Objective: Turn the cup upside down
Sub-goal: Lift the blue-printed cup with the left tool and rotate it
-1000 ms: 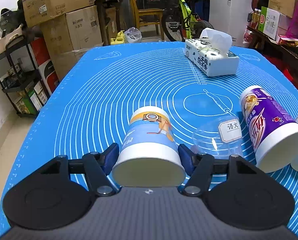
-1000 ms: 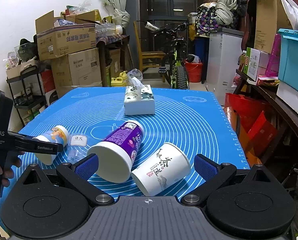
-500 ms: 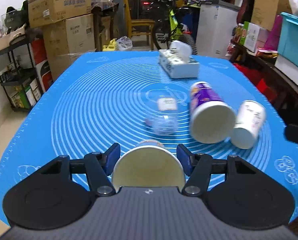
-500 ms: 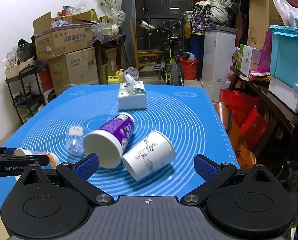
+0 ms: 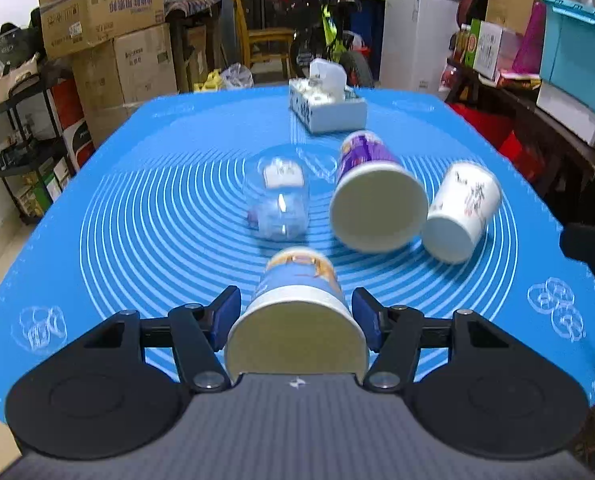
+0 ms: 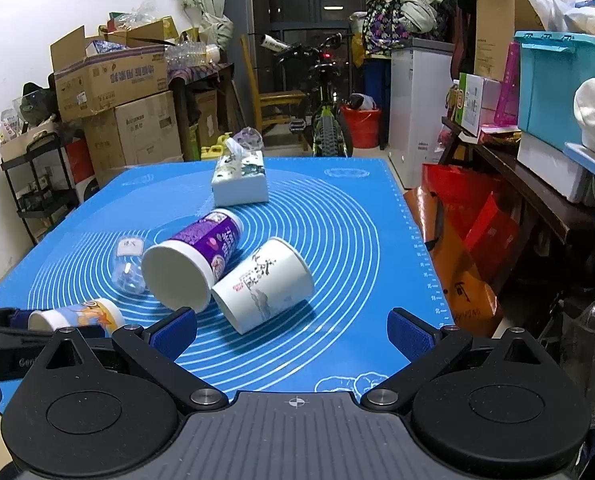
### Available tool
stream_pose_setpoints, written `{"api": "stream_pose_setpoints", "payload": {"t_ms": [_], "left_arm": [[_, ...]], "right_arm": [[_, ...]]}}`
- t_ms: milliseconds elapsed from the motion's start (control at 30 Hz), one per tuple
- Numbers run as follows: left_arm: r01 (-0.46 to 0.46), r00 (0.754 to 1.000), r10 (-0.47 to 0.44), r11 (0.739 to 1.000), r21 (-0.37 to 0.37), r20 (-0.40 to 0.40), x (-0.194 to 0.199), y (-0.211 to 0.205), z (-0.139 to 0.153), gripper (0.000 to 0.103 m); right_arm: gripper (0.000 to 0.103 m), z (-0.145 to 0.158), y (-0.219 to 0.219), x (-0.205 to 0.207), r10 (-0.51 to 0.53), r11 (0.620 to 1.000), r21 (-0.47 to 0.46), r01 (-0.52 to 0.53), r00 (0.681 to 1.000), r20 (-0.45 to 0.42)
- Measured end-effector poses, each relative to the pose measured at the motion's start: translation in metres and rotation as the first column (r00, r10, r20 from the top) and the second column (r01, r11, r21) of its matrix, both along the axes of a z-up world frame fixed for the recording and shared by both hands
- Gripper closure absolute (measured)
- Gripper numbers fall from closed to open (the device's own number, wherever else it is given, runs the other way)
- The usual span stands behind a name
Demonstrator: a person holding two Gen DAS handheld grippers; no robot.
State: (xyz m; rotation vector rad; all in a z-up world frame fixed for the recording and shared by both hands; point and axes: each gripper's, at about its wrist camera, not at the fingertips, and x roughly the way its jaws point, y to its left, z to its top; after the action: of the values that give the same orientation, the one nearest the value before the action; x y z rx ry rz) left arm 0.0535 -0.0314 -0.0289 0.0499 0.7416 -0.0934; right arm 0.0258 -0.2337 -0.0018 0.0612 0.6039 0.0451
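My left gripper [image 5: 295, 316] is shut on a blue cartoon paper cup [image 5: 297, 296], held lying along the fingers with its open rim toward the camera, above the blue mat [image 5: 137, 184]. The same cup [image 6: 77, 316] shows at the lower left of the right wrist view, in the left gripper. A purple cup [image 5: 373, 196], a white printed cup [image 5: 461, 208] and a clear plastic cup [image 5: 277, 200] lie on their sides on the mat. My right gripper [image 6: 291, 330] is open and empty, near the mat's front edge, just before the white cup [image 6: 265, 284].
A tissue box [image 5: 327, 104] stands at the far side of the mat [image 6: 337, 216]. Cardboard boxes [image 5: 109, 12] and a shelf rack are at the left, a bicycle [image 6: 325, 92] behind, a cluttered side table [image 6: 537, 168] at the right.
The left gripper has carried the blue cup back toward the front of the mat and tipped it from end-on to slightly nose-down. The right gripper has drawn back a little.
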Motion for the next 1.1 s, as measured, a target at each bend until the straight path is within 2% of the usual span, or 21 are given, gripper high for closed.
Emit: {"api": "stream_pose_setpoints", "payload": {"t_ms": [200,300,333,400,467,700,1100], "left_arm": [[-0.010,0.998,0.010,1.000,-0.009,-0.061,-0.002,0.003,-0.012,0.039],[-0.007,0.998,0.007,1.000,-0.011,-0.060,-0.004,0.004,-0.013,0.037],[-0.007,0.998,0.006,1.000,-0.013,-0.064,-0.004,0.004,-0.013,0.035],[-0.008,0.997,0.006,1.000,-0.024,-0.081,-0.003,0.006,-0.014,0.023],[-0.011,0.996,0.008,0.999,-0.034,-0.084,-0.003,0.007,-0.015,0.018],[0.009,0.996,-0.012,1.000,-0.029,-0.087,-0.003,0.006,-0.015,0.010],[-0.007,0.999,0.004,0.999,-0.043,-0.053,-0.006,0.013,-0.001,0.010]], "right_arm": [[0.002,-0.004,0.008,0.001,0.026,1.000,-0.001,-0.026,0.999,-0.018],[0.002,-0.006,0.012,0.003,0.034,0.999,-0.004,-0.034,0.999,-0.031],[0.002,-0.007,0.013,0.003,0.035,0.999,-0.004,-0.035,0.999,-0.035],[0.002,-0.008,0.015,0.005,0.039,0.999,-0.004,-0.039,0.998,-0.041],[0.002,-0.009,0.016,0.006,0.042,0.999,-0.005,-0.043,0.998,-0.044],[0.002,-0.009,0.019,0.008,0.053,0.999,-0.010,-0.054,0.997,-0.050],[0.002,-0.002,0.024,0.009,0.072,0.997,0.012,-0.071,0.996,-0.049]]}}
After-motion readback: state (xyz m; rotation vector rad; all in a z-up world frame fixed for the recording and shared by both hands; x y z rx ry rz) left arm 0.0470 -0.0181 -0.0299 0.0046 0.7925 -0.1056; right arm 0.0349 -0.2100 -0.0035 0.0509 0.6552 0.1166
